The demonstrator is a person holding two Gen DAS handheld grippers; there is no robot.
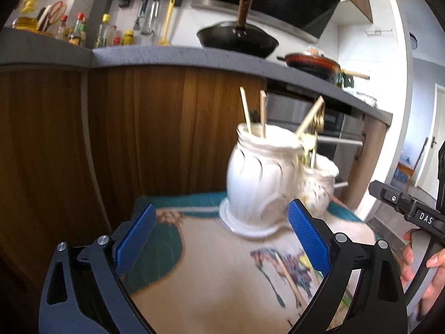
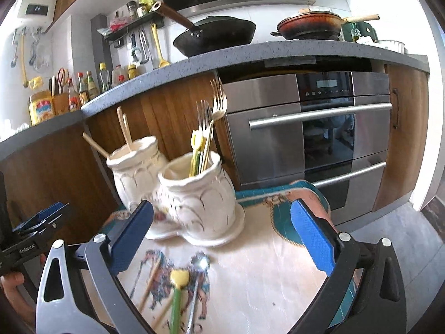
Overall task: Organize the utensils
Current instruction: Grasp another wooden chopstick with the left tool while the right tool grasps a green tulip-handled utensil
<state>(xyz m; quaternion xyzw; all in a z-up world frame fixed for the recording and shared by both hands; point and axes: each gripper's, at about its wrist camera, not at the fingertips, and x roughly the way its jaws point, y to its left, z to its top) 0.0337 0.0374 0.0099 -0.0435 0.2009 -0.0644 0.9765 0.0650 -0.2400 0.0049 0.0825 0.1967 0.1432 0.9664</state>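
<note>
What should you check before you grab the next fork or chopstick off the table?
1. Right tool open and holding nothing: ok, its jaws stand wide apart.
2. Left tool open and holding nothing: ok.
3. Utensils left on the table: ok, a yellow-headed green utensil, a metal utensil and chopsticks lie near the right tool.
4. Fork jar upright with room: ok, it stands upright; forks already lean inside.
5. Chopstick jar upright: ok.
6. Whether the loose pieces overlap each other: cannot tell, that part of the picture is blurred.
</note>
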